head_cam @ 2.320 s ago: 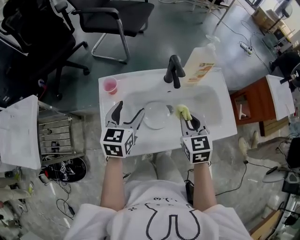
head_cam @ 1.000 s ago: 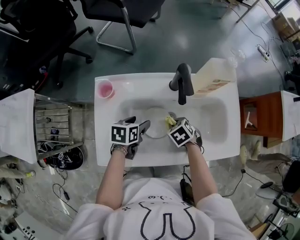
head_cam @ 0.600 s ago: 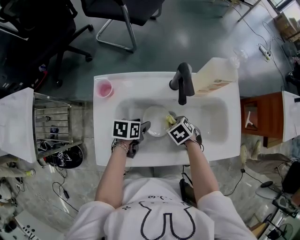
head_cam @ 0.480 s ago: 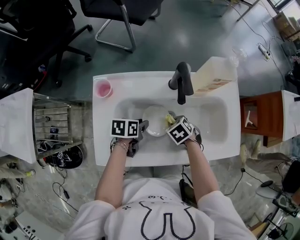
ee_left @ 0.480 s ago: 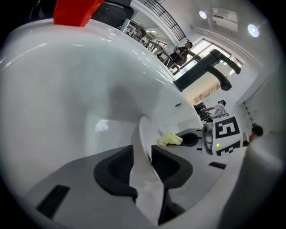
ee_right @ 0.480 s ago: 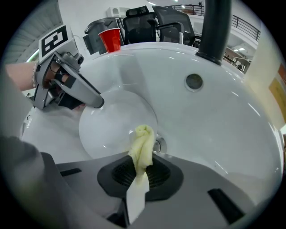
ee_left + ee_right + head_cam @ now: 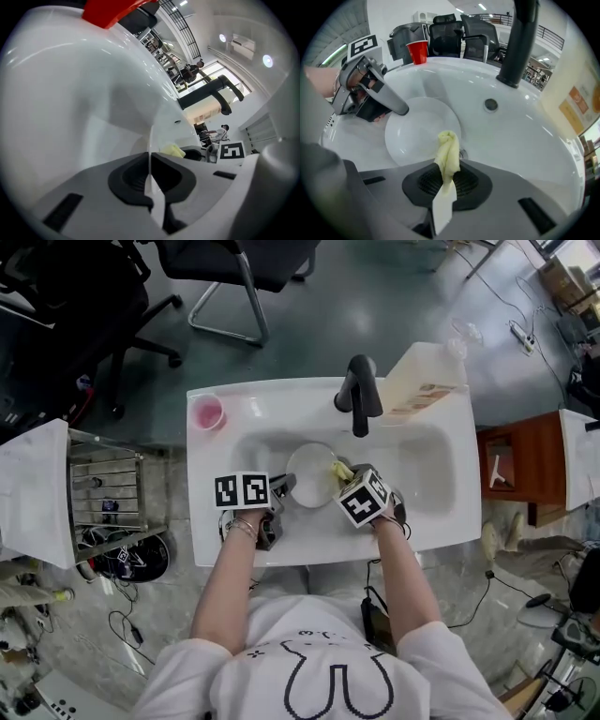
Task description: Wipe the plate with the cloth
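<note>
A white plate [image 7: 309,472] lies in the basin of the white sink [image 7: 441,521]. My left gripper [image 7: 280,487] is at the plate's left rim, its jaws closing tight on that rim. In the left gripper view the plate [image 7: 151,140] shows edge-on as a thin white line between the jaws of the left gripper [image 7: 151,177]. My right gripper [image 7: 343,476] is shut on a yellow cloth [image 7: 340,470] at the plate's right edge. In the right gripper view the cloth [image 7: 449,147] sticks out of the right gripper [image 7: 445,182] over the plate [image 7: 417,133], and the left gripper [image 7: 377,101] grips the far rim.
A black faucet [image 7: 358,395] stands behind the basin, with the drain [image 7: 491,105] below it. A red cup [image 7: 206,412] sits on the sink's back left corner and a soap bottle [image 7: 422,381] at the back right. A metal rack [image 7: 108,498] stands left of the sink.
The left gripper, open beside the plate earlier, has closed on the plate's left rim. The right gripper with the cloth has stayed at the plate's right edge.
</note>
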The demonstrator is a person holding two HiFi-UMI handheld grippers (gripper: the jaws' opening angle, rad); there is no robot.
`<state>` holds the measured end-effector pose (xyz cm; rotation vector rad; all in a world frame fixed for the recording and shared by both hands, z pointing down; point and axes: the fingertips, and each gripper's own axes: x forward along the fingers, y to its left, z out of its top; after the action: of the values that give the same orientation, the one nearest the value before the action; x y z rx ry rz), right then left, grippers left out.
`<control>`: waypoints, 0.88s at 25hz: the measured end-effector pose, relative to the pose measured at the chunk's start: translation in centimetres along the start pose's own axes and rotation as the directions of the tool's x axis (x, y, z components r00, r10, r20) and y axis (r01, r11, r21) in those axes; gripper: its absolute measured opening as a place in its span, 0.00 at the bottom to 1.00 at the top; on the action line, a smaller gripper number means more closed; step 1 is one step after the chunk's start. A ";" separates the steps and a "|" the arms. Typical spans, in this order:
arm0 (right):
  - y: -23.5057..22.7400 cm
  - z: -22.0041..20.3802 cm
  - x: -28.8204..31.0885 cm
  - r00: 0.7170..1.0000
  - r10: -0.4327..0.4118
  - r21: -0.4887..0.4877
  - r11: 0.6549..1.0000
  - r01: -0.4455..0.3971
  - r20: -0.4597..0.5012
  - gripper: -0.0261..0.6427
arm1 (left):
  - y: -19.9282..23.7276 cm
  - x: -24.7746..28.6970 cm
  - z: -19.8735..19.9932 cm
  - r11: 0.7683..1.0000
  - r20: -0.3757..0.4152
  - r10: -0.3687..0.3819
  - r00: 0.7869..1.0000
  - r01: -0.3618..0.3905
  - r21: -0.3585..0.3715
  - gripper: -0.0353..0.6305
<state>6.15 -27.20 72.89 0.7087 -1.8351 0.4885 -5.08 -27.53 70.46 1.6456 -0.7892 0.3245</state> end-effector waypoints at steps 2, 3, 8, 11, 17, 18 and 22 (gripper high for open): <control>-0.2 0.3 -1.3 0.999 -0.023 0.040 0.999 0.021 0.038 0.11 | -0.7 -0.4 0.0 1.000 0.004 -0.014 1.000 0.014 0.027 0.08; -0.3 0.5 -1.9 0.998 -0.035 0.059 0.998 0.032 0.057 0.11 | -1.0 -0.6 0.0 0.999 0.008 -0.022 1.000 0.022 0.037 0.08; -0.1 1.3 -5.6 0.984 -0.103 0.132 0.988 0.084 0.144 0.11 | -2.6 -2.2 -0.2 0.995 0.032 -0.055 0.998 0.052 0.083 0.08; 0.4 1.9 -8.1 0.969 -0.152 0.161 0.980 0.121 0.197 0.11 | -3.5 -3.6 -0.2 0.991 0.053 -0.076 0.996 0.069 0.112 0.08; 2.1 2.7 -12.8 0.928 -0.228 0.187 0.966 0.178 0.293 0.11 | -4.8 -6.7 -0.8 0.983 0.088 -0.106 0.990 0.091 0.162 0.08; 2.3 2.7 -13.5 0.921 -0.240 0.194 0.963 0.187 0.306 0.11 | -5.1 -7.2 -0.8 0.980 0.094 -0.111 0.989 0.094 0.174 0.08; 3.1 3.3 -16.3 0.884 -0.292 0.236 0.947 0.216 0.364 0.11 | -6.3 -9.1 -1.0 0.968 0.115 -0.135 0.984 0.107 0.227 0.08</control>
<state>6.09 -23.03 56.54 1.2380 -2.0424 0.3643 -7.36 -23.44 60.40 1.9306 -0.7659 0.2260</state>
